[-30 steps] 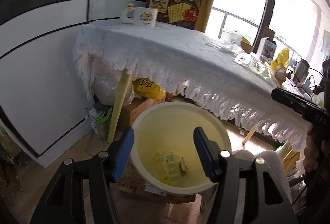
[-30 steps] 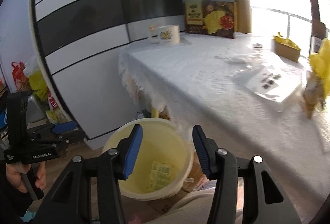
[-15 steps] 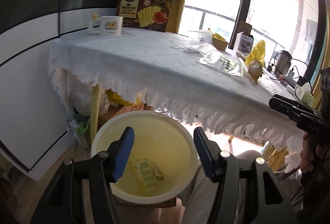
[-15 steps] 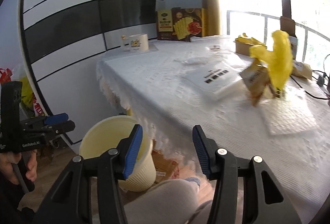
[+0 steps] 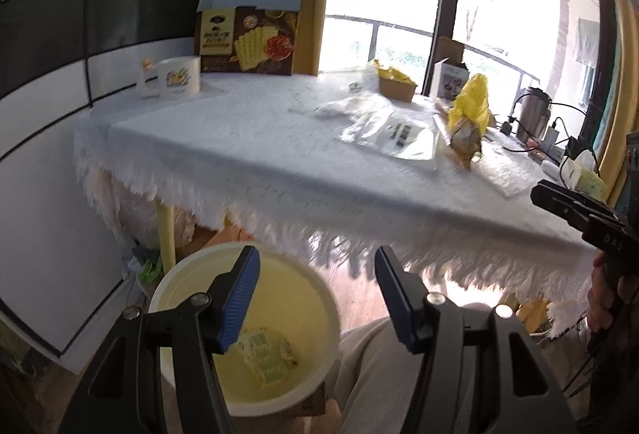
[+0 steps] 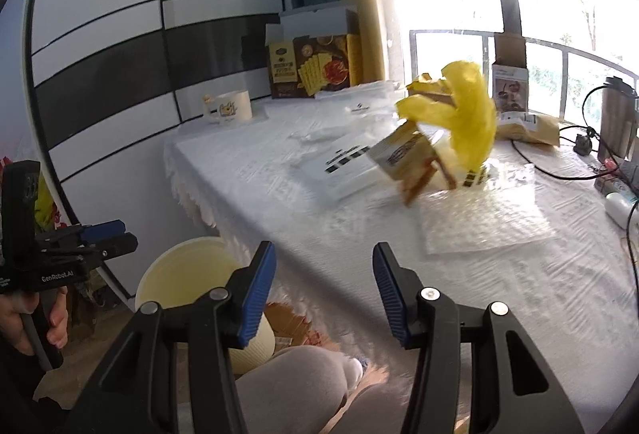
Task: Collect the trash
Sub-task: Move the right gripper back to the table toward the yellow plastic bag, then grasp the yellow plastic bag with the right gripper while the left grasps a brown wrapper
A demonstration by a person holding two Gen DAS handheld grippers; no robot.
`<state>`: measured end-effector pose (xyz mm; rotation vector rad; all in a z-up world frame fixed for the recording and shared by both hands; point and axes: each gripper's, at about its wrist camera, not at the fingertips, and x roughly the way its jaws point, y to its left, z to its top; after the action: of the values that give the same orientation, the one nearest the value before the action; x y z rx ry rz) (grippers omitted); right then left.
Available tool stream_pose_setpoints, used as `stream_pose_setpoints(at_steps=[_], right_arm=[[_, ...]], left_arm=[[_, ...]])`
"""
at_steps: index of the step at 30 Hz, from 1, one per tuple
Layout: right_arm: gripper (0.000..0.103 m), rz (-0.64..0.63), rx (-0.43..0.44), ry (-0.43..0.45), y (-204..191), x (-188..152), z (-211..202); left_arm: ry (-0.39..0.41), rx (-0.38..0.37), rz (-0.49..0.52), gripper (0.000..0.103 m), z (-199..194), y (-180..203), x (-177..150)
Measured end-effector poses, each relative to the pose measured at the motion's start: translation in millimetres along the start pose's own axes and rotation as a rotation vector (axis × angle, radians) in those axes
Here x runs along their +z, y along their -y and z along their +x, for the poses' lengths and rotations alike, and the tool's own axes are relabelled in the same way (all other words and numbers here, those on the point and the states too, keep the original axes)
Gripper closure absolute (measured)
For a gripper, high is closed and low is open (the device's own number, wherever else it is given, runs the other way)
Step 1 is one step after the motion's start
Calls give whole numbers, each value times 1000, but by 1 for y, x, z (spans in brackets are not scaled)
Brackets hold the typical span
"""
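The left gripper [image 5: 315,290] is held with its blue-padded jaws spread and empty above the round pale-yellow plastic bin [image 5: 319,290] on the floor beside the white lace-covered table [image 5: 247,154]. A crumpled pale green wrapper [image 5: 265,356] is seen at the bin's bottom. The right gripper [image 6: 323,282] is likewise parted and empty, pointed over the table edge toward the yellow plastic bag [image 6: 465,114] and the tan torn carton [image 6: 407,158] touching it.

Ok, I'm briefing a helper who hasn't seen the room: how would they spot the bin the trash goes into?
Find the table with the white fringed tablecloth. On the floor just under its near edge stands the trash bin, a round, pale yellow, open-topped bucket with a crumpled wrapper at the bottom. Unlike the brown cardboard boxes beside it, it is smooth, cream-coloured and round.
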<state>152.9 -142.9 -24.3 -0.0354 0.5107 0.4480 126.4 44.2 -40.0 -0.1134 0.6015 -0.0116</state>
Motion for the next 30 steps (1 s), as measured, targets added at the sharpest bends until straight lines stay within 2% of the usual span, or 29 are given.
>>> stream_pose_setpoints(at_steps=[13,17,25,30], right_arm=[[55,-11,-77,35,63,33,4],[48,-3,-111,49,79,53,13],[42,14,-145,59,106,97,45],[40,20,-160,16,120,117,80]], left_arm=[[53,-89,61,43,37,57,37],[56,-108,64,43,53,65,50],[48,-127,58,43,77,65,73],[31,-116,26,43,93,53,81]])
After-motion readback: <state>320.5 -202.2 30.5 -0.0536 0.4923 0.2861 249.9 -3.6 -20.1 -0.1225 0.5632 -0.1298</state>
